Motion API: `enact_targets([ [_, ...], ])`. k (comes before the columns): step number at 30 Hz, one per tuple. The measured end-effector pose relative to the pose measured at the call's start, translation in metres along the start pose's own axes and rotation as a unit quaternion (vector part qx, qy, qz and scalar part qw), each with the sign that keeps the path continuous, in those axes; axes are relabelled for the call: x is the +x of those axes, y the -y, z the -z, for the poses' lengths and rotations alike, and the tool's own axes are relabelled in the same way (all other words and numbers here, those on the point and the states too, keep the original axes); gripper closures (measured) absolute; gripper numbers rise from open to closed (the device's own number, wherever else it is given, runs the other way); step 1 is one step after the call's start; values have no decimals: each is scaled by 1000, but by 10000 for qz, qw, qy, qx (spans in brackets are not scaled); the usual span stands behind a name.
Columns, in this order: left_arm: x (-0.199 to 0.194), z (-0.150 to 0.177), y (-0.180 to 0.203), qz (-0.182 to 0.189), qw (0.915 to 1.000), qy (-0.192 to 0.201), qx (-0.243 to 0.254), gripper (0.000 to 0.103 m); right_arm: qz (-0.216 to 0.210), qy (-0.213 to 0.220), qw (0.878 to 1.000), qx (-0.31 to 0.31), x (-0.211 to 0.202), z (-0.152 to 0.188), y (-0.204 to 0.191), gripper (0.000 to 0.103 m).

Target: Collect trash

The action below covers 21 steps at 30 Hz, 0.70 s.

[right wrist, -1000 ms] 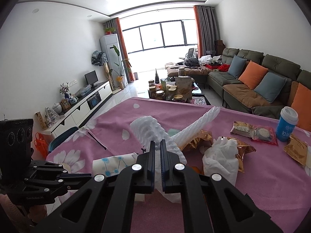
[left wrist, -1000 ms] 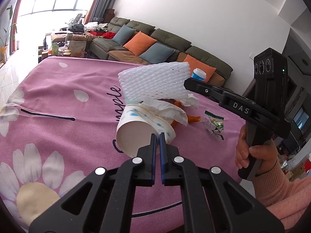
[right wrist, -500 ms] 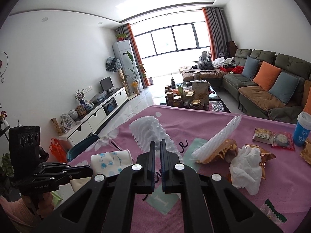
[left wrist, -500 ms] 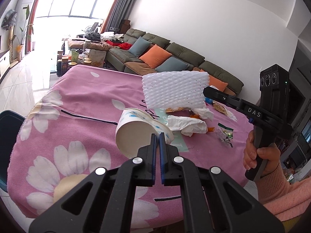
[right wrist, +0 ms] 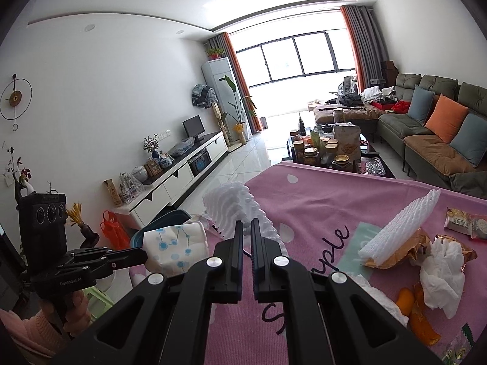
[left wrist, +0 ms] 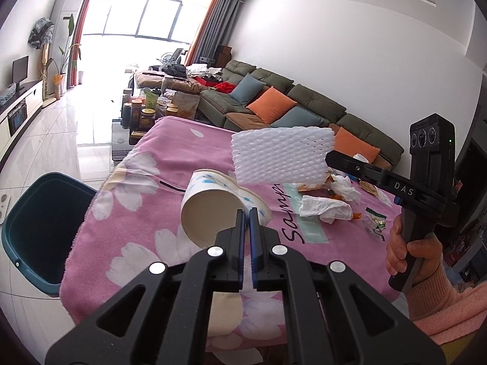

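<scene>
So right now my left gripper (left wrist: 247,213) is clamped down on the rim of a paper cup (left wrist: 213,210), fingers nearly together with just the cup wall between them, and the cup is up off the worktop (left wrist: 127,213) with its open mouth facing the camera. From the right wrist view you can see that same cup from the side, white with little blue dot patterns, hanging out past the worktop edge. My right gripper (right wrist: 247,228) is pinched tight on a white foam net sleeve (left wrist: 281,155), also lifted in the air, just beyond the cup. There's a dark teal trash bin (left wrist: 45,228) on the floor beside the worktop's left edge, below and left of the cup. The rest of the trash is sitting on the pink flowered cloth: a second foam net sleeve (right wrist: 398,228) propped on a gold snack wrapper (right wrist: 417,248), crumpled tissues (right wrist: 441,276), some orange peel (right wrist: 421,319), and a snack packet (right wrist: 465,219) farther back. Can't tell if the cup has anything in it, looks plain inside.
</scene>
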<state>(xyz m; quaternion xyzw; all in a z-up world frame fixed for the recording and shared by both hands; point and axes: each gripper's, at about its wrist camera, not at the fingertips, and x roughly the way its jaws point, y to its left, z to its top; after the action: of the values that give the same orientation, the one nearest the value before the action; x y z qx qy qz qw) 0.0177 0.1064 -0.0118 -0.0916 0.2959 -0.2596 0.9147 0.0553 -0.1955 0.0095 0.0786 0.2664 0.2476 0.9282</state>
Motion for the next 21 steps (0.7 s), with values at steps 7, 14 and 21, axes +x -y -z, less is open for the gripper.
enact_targets([
  [7,-16,-1,-20,-263,9995,115,-137,100,-251,-93,9996,-105,21,-5,-19,99],
  [14,-35,-1,-38,-533,9980,233,-252,100,-508,-204,9983,-200,44,-11,-36,99],
  [21,-49,-1,-60,-844,9951,331,-402,100,-699,-307,9965,-341,67,-15,-54,99],
])
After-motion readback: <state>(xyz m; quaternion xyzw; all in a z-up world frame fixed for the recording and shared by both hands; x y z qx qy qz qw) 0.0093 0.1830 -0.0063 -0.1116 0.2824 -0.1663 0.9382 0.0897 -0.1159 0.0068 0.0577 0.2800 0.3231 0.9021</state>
